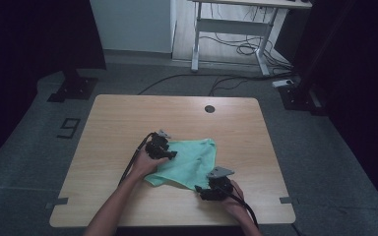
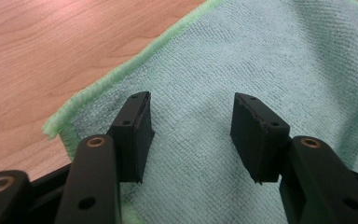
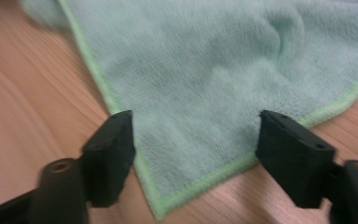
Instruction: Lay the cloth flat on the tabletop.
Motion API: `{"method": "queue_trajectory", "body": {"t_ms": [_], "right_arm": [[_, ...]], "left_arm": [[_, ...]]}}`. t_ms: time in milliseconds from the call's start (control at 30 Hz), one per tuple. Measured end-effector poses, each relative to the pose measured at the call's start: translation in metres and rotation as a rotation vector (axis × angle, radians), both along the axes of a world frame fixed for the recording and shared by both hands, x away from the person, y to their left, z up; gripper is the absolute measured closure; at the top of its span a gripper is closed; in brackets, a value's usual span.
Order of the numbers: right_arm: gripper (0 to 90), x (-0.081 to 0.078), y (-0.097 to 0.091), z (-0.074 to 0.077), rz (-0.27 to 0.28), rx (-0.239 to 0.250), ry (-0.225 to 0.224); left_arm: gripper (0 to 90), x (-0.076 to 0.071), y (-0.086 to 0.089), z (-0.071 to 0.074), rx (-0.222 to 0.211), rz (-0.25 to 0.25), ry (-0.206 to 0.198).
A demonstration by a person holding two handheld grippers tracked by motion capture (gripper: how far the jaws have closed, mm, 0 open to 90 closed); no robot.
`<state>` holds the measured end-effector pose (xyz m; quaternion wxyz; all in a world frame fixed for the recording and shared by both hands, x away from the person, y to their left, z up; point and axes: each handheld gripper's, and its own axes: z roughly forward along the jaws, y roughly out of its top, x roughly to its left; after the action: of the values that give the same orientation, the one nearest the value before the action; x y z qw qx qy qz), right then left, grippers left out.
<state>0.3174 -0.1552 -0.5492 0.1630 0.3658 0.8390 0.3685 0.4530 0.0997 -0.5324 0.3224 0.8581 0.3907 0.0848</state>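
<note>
- Wooden table (image 1: 113, 118) under dim light, a dark floor all round, and one green cloth (image 1: 193, 160) lying just this side of the middle.
- Left gripper (image 1: 169, 154) sits on the cloth's far-left part, jaws spread with nothing nipped between them; in the left gripper view the pads hover over the weave near a hemmed corner (image 2: 56, 128).
- Right gripper (image 1: 203, 191) waits at the near-right corner, jaws wide apart too, straddling the cloth's tip (image 3: 161, 210) without pressing on it.
- My read: this is the reach-and-line-up step for folding or spreading the cloth, and neither hand has a grip yet.
- Next move calls for each gripper to drop onto its own hem and pinch just the top layer, not the table.
- Cloth lies rumpled, roughly a diamond, and its long axis runs from the near-left corner (image 1: 152, 181) to the far-right corner (image 1: 211, 142).
- One point aims at the person, right between the right gripper's jaws.
</note>
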Motion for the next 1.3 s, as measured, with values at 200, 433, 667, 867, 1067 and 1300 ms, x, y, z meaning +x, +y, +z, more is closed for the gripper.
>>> {"method": "queue_trajectory", "body": {"t_ms": [200,433,667,867,1067,1300], "right_arm": [[60.5,-0.003,-0.006,0.000,-0.029,0.024,-0.019],[83.1,-0.008,-0.022,-0.001,-0.057,0.051,-0.011],[84.0,-0.032,-0.058,0.001,-0.054,0.082,0.031],[51.1,-0.047,-0.070,0.004,-0.078,0.118,0.009],[50.7,-0.030,-0.067,0.020,-0.058,0.171,-0.043],[52.1,0.021,-0.063,0.017,-0.134,0.150,-0.052]], "left_arm": [[48.9,0.000,-0.001,0.000,0.007,0.007,0.000],[50.7,-0.001,-0.001,0.000,0.018,0.012,-0.013],[50.7,-0.003,0.008,0.000,0.002,0.016,-0.007],[45.8,-0.008,0.003,-0.001,0.029,0.013,-0.028],[43.1,-0.027,0.005,0.011,-0.005,0.001,-0.059],[40.0,-0.074,0.006,0.012,-0.054,-0.045,-0.046]]}}
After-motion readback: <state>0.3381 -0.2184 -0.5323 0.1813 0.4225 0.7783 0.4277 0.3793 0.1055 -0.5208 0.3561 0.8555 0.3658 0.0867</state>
